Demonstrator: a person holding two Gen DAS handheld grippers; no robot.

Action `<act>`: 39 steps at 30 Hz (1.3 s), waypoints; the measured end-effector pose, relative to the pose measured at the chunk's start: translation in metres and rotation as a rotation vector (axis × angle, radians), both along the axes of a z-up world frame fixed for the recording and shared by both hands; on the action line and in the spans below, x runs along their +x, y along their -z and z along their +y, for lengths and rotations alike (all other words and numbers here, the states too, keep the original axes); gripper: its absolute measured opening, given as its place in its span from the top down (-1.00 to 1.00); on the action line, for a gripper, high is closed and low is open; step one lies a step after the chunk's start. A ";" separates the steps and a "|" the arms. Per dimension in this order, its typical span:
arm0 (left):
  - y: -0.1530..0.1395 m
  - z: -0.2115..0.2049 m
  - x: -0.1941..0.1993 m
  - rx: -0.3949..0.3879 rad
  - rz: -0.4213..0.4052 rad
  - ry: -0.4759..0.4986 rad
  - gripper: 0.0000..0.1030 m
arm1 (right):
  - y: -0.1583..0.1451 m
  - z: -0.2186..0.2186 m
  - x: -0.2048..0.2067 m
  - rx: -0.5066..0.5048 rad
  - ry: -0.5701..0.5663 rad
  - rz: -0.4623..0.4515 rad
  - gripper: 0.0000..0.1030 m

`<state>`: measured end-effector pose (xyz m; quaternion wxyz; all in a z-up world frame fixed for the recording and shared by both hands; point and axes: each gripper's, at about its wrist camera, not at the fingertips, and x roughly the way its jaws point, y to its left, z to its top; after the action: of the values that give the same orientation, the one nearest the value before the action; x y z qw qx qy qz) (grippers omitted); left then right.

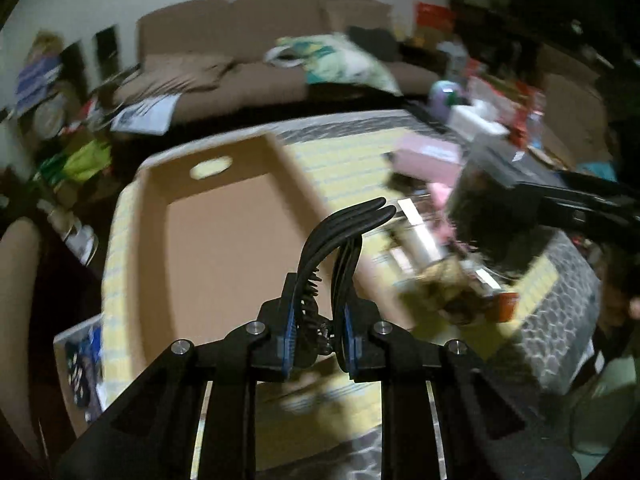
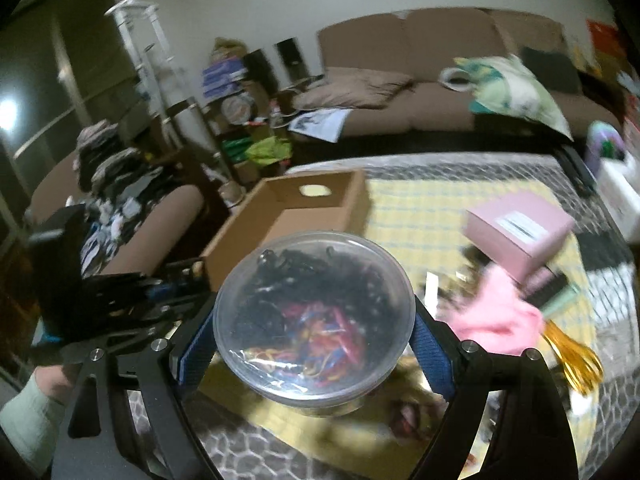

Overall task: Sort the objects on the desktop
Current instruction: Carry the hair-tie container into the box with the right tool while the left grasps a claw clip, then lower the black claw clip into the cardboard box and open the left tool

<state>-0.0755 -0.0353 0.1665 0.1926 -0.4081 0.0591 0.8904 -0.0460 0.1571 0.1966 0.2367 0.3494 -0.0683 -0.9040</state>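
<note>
While the left gripper (image 1: 320,300) clenches a black claw hair clip (image 1: 348,224) over the cardboard box (image 1: 224,236) and the right gripper (image 2: 316,340) grasps the clear tub of hair ties (image 2: 314,320) just beside it, each should clear the box wall before releasing.

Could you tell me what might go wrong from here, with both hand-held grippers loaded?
1. The right hand-held gripper pinches the round clear tub only at its curved sides; it could slip out.
2. The left hand-held gripper grips the black claw clip low, so it may twist free before reaching the cardboard box.
</note>
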 end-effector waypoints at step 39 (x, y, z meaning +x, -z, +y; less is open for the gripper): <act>0.060 -0.033 -0.067 -0.046 -0.245 -0.145 0.65 | 0.033 -0.016 -0.002 0.147 0.054 0.045 -0.78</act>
<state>-0.1425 -0.0680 0.1060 0.1240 -0.5212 0.0261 0.8440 -0.0475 0.1407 0.1632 0.1875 0.3436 -0.0055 -0.9202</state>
